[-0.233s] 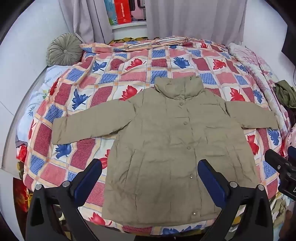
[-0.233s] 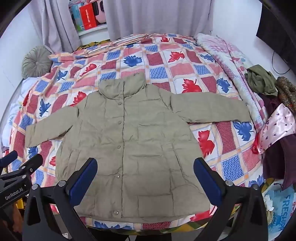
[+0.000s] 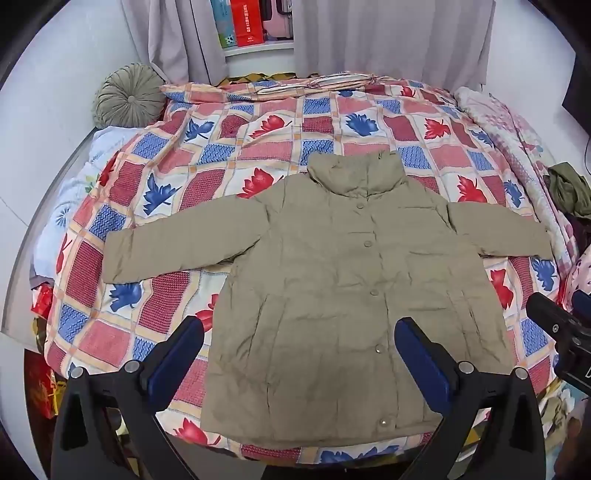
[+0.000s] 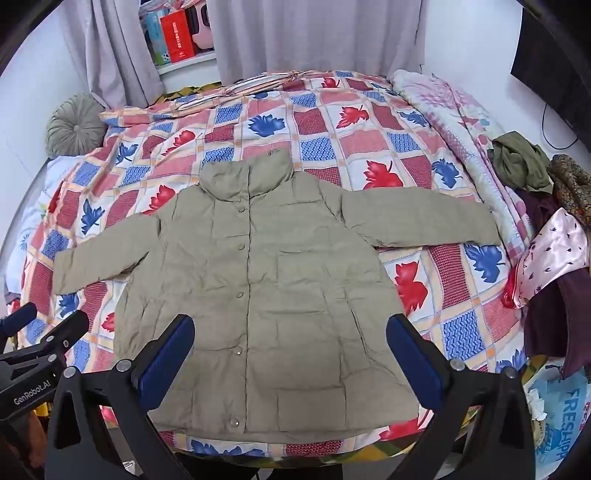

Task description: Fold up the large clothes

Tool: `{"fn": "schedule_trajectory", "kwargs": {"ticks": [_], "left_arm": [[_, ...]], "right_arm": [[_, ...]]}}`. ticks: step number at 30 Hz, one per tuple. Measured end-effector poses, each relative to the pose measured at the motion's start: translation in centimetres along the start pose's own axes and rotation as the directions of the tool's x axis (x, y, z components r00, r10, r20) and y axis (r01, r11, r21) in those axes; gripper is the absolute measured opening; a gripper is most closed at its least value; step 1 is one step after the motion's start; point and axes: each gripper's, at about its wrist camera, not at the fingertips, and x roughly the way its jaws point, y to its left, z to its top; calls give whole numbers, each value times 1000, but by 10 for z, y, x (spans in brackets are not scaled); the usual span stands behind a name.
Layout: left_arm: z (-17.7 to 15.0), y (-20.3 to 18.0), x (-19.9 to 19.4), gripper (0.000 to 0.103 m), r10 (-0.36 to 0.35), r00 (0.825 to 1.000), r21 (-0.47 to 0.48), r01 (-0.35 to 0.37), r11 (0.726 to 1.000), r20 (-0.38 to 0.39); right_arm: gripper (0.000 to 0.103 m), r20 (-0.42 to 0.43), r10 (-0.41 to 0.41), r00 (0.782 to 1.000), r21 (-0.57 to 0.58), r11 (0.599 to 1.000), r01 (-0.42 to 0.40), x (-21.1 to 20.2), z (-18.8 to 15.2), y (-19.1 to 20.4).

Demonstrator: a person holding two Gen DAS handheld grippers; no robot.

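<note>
Your khaki jacket lies flat, front up & buttoned, sleeves spread, on the bed w/ the leaf-print quilt, hem at the near edge. Your left hand-held gripper & right hand-held gripper hover above it, both spread wide, nothing pinched.

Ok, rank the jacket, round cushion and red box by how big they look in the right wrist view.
1. jacket, by far the largest.
2. round cushion.
3. red box, smallest, partly hidden by the curtain.
The cushion and box sit farther from the camera, so their true sizes are unsure.
</note>
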Motion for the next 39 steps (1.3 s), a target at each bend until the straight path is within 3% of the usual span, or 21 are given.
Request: {"fn": "schedule_trajectory", "kwargs": {"ticks": [39], "left_arm": [[8,13,-12,103,10,1000,-33,-11,999,-8]], "right_arm": [[103,0,0,1000,-1,1000,0,-3,13,-2]]}}
